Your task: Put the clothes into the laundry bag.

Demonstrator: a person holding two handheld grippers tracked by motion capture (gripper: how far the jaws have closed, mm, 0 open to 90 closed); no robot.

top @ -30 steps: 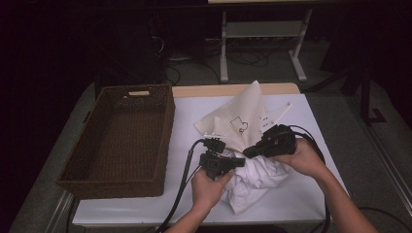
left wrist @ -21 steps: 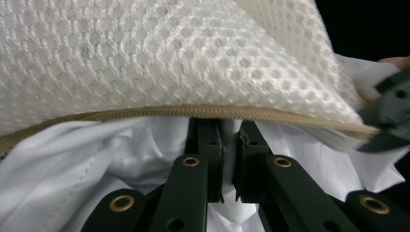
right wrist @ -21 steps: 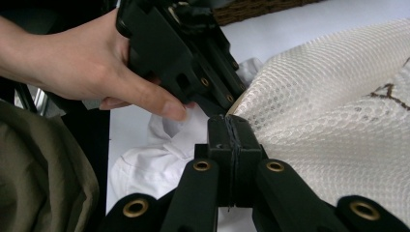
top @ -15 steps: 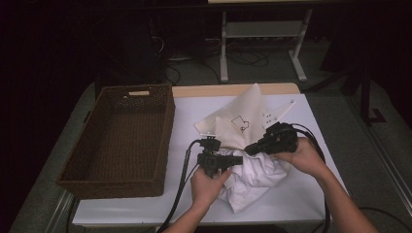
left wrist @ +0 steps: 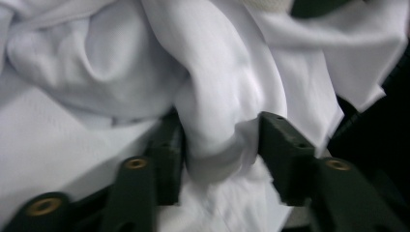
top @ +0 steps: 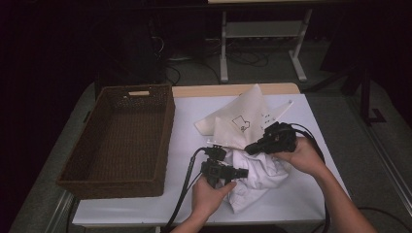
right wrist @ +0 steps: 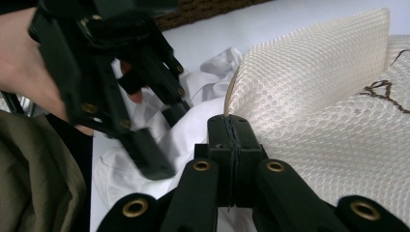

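While the crumpled white cloth [top: 255, 177] lies low and middle-right in the high view, the left tool [top: 241, 172] comes at its left edge. Its jaws have just been opening and now stand half wide, with a soft fold between them. The right tool [top: 248, 148] is pressed tight shut at the top of the cloth, beside the cream mesh bag [top: 243, 119]. That bag runs toward the upper right. The left gripper view shows the fold [left wrist: 215, 140] up close; the high view shows the brown woven basket [top: 121, 138] far left on the table [top: 189, 121].
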